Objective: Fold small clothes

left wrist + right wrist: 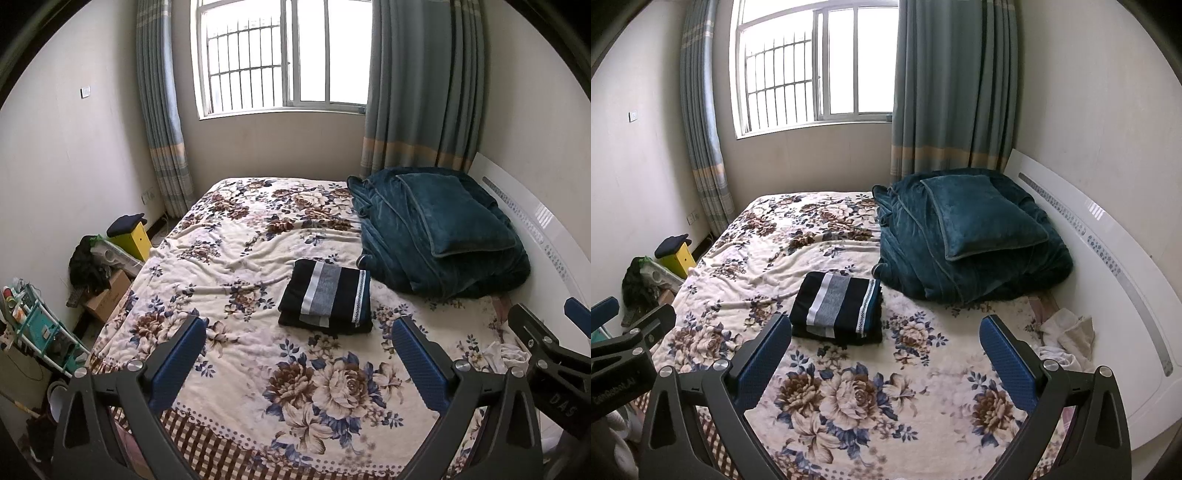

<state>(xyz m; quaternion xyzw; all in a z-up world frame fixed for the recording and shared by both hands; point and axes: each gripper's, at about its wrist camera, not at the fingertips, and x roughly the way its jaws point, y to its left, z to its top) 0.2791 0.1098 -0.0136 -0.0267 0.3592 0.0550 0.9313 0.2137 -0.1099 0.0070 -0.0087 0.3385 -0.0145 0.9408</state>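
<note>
A folded dark garment with grey and white stripes [327,297] [837,306] lies flat on the floral bedspread [229,258] [768,258] in the middle of the bed. My left gripper [300,334] hovers open above the near part of the bed, short of the garment, nothing between its blue pads [177,362]. My right gripper [886,334] is also open and empty, held at about the same distance, with the garment just beyond its left finger [764,358]. Each gripper shows at the edge of the other's view. A crumpled white cloth [1067,338] [506,354] lies by the headboard.
A heaped teal quilt with a pillow [439,232] [971,229] fills the far right of the bed against the white headboard [1115,266]. Left of the bed stand a cardboard box [107,295], a yellow box [133,240] and a cluttered teal rack [40,332]. A curtained window [280,55] is behind.
</note>
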